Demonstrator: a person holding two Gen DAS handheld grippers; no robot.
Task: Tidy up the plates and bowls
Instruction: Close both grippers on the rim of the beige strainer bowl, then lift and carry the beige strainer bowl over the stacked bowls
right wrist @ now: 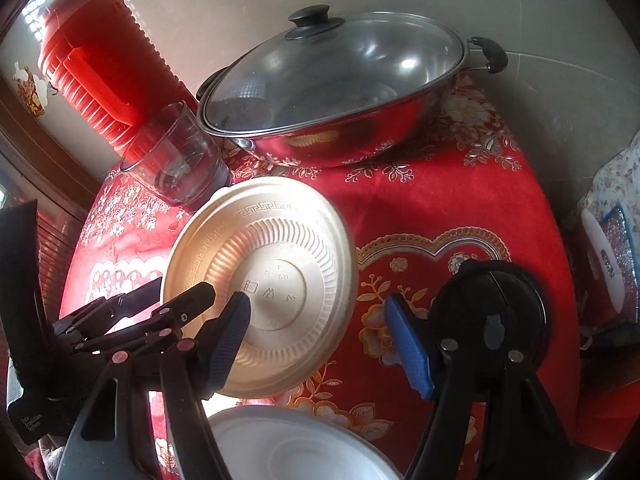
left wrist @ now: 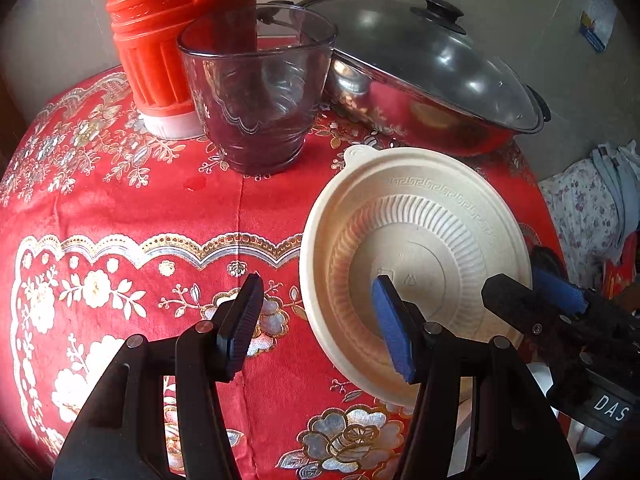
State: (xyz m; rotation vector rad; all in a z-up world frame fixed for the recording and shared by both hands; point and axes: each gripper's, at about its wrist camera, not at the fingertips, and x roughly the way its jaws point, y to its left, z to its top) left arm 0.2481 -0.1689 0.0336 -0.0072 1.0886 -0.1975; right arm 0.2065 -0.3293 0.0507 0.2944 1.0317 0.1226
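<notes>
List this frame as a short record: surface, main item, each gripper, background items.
surface: red floral tablecloth
main item: cream bowl, ribbed base turned towards both cameras
left gripper: open, one finger in front of the bowl, one beside it
right gripper: open, likewise at the opposite rim
contact with bowl: cannot tell
background: clear glass, lidded steel wok, red flask
near edge: white dish, partly in view

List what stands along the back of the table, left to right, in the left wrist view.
Red ribbed jug → clear glass → lidded steel wok.
</notes>
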